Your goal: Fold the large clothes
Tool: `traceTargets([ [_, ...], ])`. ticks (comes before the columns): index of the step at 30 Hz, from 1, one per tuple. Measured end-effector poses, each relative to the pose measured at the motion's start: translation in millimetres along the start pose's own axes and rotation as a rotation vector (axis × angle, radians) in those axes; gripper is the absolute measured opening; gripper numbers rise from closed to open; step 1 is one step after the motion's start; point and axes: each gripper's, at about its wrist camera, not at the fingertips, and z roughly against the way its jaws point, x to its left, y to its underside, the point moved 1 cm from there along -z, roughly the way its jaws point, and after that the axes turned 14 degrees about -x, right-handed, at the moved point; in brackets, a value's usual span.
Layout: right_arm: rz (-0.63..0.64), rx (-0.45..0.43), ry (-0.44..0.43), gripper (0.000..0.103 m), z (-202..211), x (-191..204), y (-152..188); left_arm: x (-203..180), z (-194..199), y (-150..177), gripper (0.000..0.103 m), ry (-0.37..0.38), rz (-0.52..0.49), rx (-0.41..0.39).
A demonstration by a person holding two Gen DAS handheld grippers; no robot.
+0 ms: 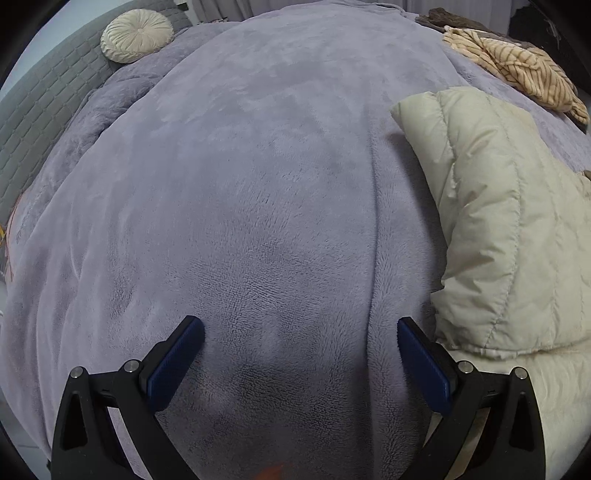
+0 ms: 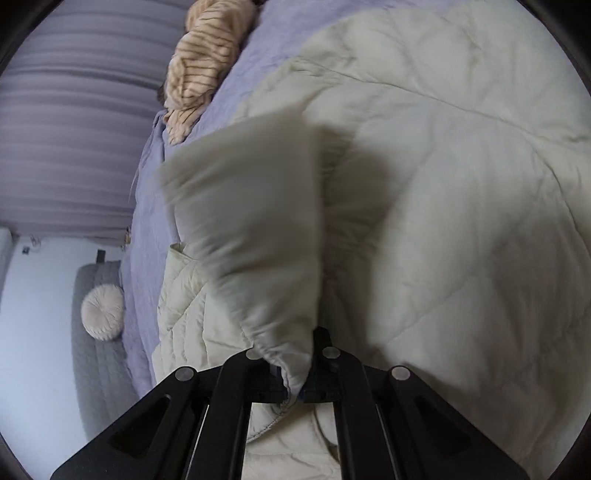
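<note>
A cream quilted puffer jacket (image 2: 461, 184) lies spread on a bed covered by a lilac fleece blanket (image 1: 258, 184). My right gripper (image 2: 293, 386) is shut on the cuff of the jacket's sleeve (image 2: 251, 214) and holds it lifted above the jacket's body; the sleeve is blurred. In the left wrist view the jacket (image 1: 491, 221) lies at the right, one folded part raised. My left gripper (image 1: 300, 328) is open and empty over the blanket, its right finger close beside the jacket's edge.
A striped tan garment (image 1: 517, 66) lies bunched at the bed's far right corner, also in the right wrist view (image 2: 203, 62). A round cream cushion (image 1: 137, 35) leans on the grey quilted headboard (image 1: 40, 110). Curtains (image 2: 74, 129) hang beyond the bed.
</note>
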Motion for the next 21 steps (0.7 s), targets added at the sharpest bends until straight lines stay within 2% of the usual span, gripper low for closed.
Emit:
traceTargets([
  [4,-0.178,0.035,-0.08,0.004,-7,-26,-5,17,18,-1,0.103,0.066,-0.073,0.003],
  [6,-0.177,0.055,-0.084,0.004,-10,-24,-6,30,27,-6,0.103,0.073,-0.068,-0.003],
  [9,-0.115,0.078,-0.059,0.005,-14,-13,-9,40,31,-27,0.103,0.126,-0.009,-0.022],
  [11,-0.083,0.097,-0.045,0.017,-15,-6,-13,37,25,-45,0.103,0.18,0.017,-0.039],
  [13,-0.059,0.114,-0.061,0.065,-11,3,-13,24,20,-63,0.103,0.21,0.01,-0.083],
  [14,-0.039,0.118,-0.066,0.072,-7,8,-12,17,15,-71,0.103,0.229,-0.001,-0.1],
  [17,0.082,0.144,-0.014,0.074,8,27,-2,-17,-4,-86,0.103,0.26,-0.053,-0.103],
  [21,0.11,0.232,-0.051,0.074,14,41,31,-50,-34,-92,0.103,0.239,-0.101,-0.084],
])
